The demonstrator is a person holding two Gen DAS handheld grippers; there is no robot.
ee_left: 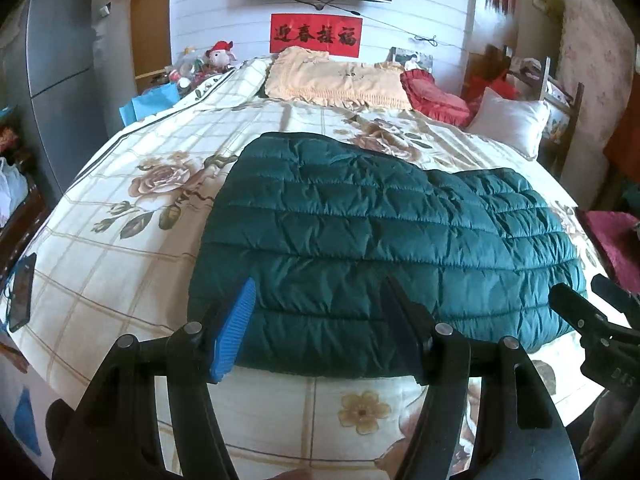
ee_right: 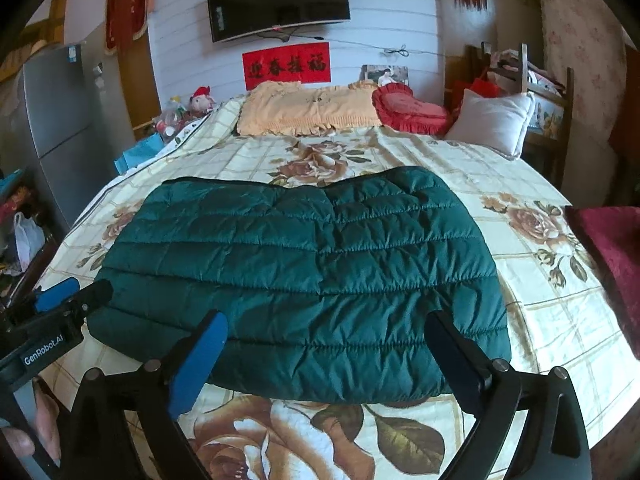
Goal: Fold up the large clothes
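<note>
Just ahead of both tools, the dark green quilted jacket (ee_left: 376, 240) is lying folded flat on the floral bedspread (ee_left: 132, 264), its near hem sitting between your fingertips in each view. Your left gripper (ee_left: 320, 320) is hovering with jaws spread wide and holding nothing; to its left, bare bedspread is running out to the bed edge, where a phone (ee_left: 22, 292) is lying. Your right gripper (ee_right: 328, 344) is also gaping wide and empty, with the jacket's near edge just beyond its tips. To its right, open bedspread is stretching toward a dark red cloth (ee_right: 612, 256) at the bed's side. Beyond the jacket's far edge, clear bedspread is reaching up to the pillows (ee_right: 308, 112).
</note>
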